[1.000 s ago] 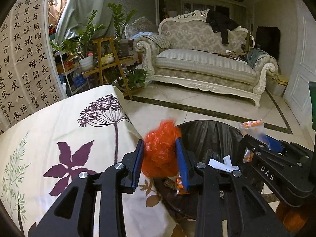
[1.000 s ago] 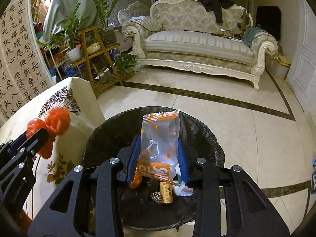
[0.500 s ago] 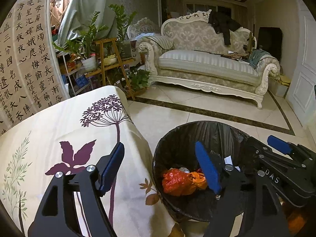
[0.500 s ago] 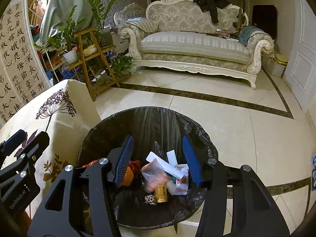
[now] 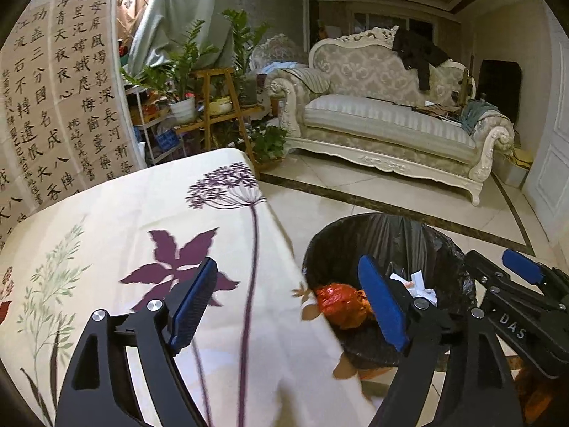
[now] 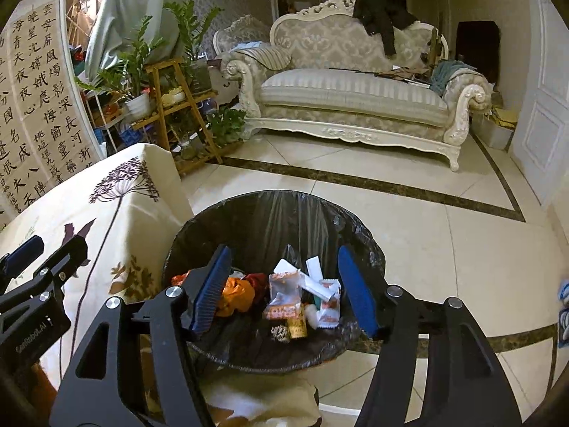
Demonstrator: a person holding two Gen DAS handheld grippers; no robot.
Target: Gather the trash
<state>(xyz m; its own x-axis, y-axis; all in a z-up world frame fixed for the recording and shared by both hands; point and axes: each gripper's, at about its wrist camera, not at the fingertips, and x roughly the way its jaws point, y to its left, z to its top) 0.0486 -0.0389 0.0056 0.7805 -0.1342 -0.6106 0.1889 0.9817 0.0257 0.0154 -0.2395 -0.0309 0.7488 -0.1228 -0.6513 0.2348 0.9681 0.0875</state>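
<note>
A bin with a black liner [image 5: 373, 219] [image 6: 270, 195] stands on the floor beside a table under a floral cloth [image 5: 142, 231] [image 6: 106, 213]. An orange plastic bag [image 5: 341, 302] [image 6: 236, 293] lies inside it, next to a clear snack wrapper with orange print [image 6: 284, 299] and other scraps. My left gripper [image 5: 288, 284] hangs over the table's edge and the bin's near rim, its jaws opening with nothing between them. My right gripper [image 6: 283, 252] is above the bin, jaws opening and empty too. Each gripper shows at the edge of the other's view [image 5: 522, 274] [image 6: 35, 259].
Pale floor tiles with dark border strips spread beyond the bin. A cream sofa [image 6: 355, 99] with a dark garment stands at the far wall. A wooden plant stand [image 6: 177, 106] and a calligraphy screen [image 5: 53, 106] are at the left, a white door [image 6: 544, 114] at the right.
Both grippers have opened wide. The orange bag left the left gripper and the snack wrapper left the right one; both now lie in the bin. Both grippers have drawn back slightly.
</note>
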